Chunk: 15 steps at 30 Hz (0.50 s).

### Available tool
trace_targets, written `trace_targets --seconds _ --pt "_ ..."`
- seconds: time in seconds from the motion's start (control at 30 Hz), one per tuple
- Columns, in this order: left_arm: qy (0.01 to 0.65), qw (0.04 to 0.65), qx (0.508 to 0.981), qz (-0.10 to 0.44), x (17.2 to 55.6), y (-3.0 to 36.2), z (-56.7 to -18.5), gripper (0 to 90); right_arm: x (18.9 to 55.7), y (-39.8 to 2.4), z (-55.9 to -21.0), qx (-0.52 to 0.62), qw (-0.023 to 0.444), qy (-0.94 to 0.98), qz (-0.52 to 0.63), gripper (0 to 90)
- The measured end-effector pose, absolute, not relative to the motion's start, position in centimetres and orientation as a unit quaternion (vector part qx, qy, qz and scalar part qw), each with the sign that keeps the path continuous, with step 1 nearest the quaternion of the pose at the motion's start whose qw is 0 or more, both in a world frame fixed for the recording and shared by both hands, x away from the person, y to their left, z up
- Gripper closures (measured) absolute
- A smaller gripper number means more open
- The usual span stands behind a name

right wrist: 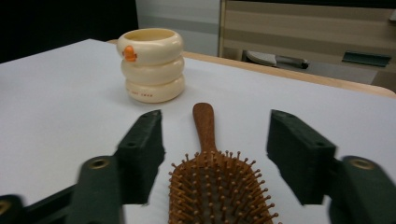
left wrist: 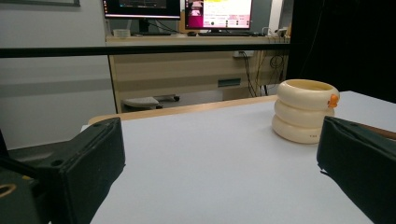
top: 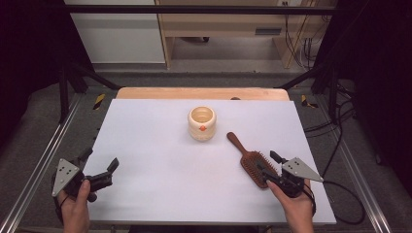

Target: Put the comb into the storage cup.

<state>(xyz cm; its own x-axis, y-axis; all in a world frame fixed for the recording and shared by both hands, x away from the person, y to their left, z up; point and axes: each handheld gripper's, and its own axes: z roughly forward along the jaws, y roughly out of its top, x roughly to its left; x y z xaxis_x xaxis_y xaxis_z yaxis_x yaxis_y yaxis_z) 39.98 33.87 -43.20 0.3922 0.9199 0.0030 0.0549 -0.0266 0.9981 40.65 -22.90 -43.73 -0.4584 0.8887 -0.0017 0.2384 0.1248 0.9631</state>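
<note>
Hairbrush (top: 253, 164) is seen lying bristles-up on the white tabletop (top: 160, 165), lower right of the high view, with its wooden handle angled up toward the middle of the frame. The right tongs (top: 268, 169) are placed around the brush head, and from above it's hard to judge whether anything is touched. That gets cleared up in the right gripper view: the brush (right wrist: 215, 184) sits bottom centre between the two black jaws, a gap is visible on each side, so the right tongs (right wrist: 215, 149) are spread fairly wide with nothing gripped.

A cream ringed cup (top: 201, 123) is found just above centre in the high view; its small orange mark is shown far better in the right gripper view, upper left (right wrist: 152, 65), and at right in the left gripper view (left wrist: 304, 110).

The left tongs (top: 101, 167), lower left from above, are held wide open over bare tabletop. Monitors (left wrist: 177, 11) along the top edge can be made out from the left gripper view.
</note>
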Motion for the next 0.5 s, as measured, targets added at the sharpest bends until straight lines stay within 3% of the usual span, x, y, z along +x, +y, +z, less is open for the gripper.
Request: trace_targets --seconds 0.07,0.1,0.17,0.2,0.5 --pt "0.401 0.571 0.609 0.379 39.99 33.86 -43.21 1.2 40.56 -22.79 -43.72 0.41 0.315 0.683 0.516 46.0" --pt "0.401 0.57 0.609 0.378 39.99 33.86 -43.22 1.2 40.44 -22.52 -43.71 0.405 0.312 0.689 0.513 54.9" --pt "0.401 0.57 0.609 0.378 39.99 33.86 -43.22 1.2 40.41 -22.42 -43.73 0.403 0.312 0.693 0.51 57.7" --pt "0.401 0.57 0.609 0.378 40.0 33.86 -43.23 1.2 40.35 -22.2 -43.82 0.398 0.309 0.7 0.507 65.4" --pt "0.403 0.569 0.609 0.377 40.02 33.85 -43.27 1.3 40.15 -21.88 -44.26 0.391 0.304 0.718 0.489 82.4"
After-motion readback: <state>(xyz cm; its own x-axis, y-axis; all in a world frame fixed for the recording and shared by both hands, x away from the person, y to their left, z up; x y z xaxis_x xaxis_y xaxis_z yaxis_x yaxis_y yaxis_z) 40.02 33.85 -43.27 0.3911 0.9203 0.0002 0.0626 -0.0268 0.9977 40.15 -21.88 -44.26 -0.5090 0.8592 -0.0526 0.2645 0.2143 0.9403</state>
